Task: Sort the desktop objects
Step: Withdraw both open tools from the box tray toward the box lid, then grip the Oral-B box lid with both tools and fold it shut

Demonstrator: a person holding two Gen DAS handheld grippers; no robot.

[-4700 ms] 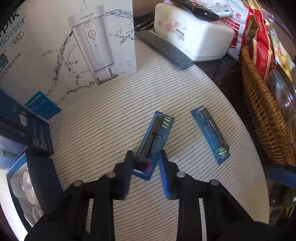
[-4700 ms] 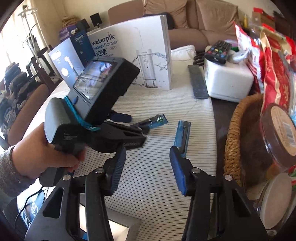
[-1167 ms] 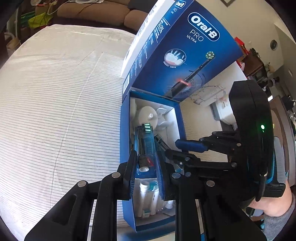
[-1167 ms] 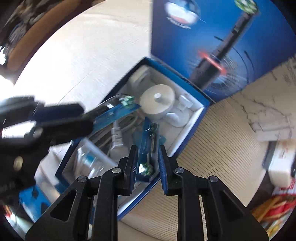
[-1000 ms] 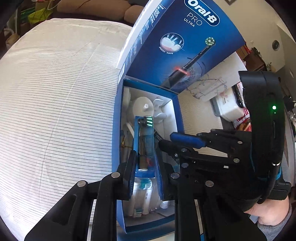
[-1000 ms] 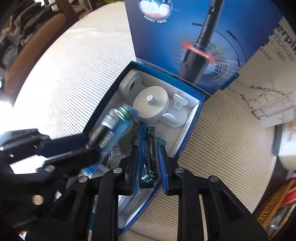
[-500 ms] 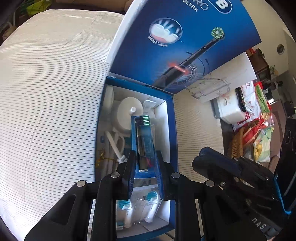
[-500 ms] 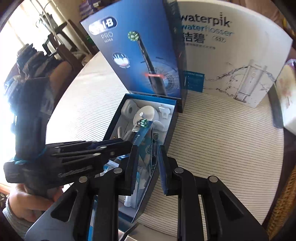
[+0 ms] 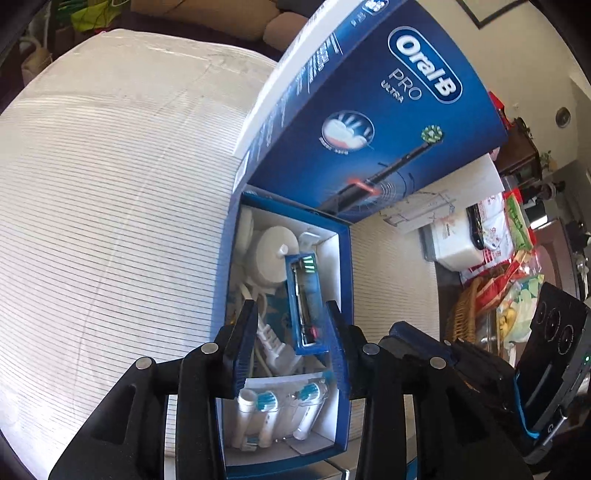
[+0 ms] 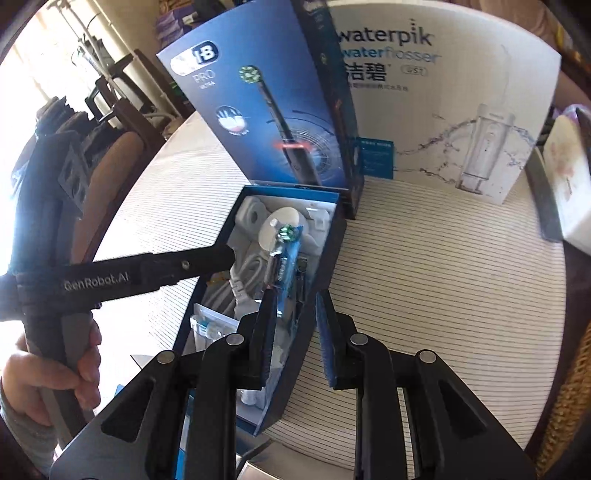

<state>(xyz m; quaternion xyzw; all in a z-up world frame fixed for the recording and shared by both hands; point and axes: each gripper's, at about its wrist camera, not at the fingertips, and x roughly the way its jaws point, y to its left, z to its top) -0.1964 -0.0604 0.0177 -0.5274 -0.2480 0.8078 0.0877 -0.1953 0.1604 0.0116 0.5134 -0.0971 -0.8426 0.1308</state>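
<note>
Seemingly two brush-head packs (image 9: 304,301); one box (image 9: 343,280)

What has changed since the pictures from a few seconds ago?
Both blue brush-head packs left the striped cloth and now lie in the open Oral-B box. The left gripper is opening, letting go of its brush-head pack; the right gripper is empty. The Waterpik box stayed.

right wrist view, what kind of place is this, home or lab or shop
Most likely a home living or dining room: a round table under a white striped cloth, brown sofa cushions behind it, a woven wicker basket of snack packets, and dark wooden chairs beside the table.
</note>
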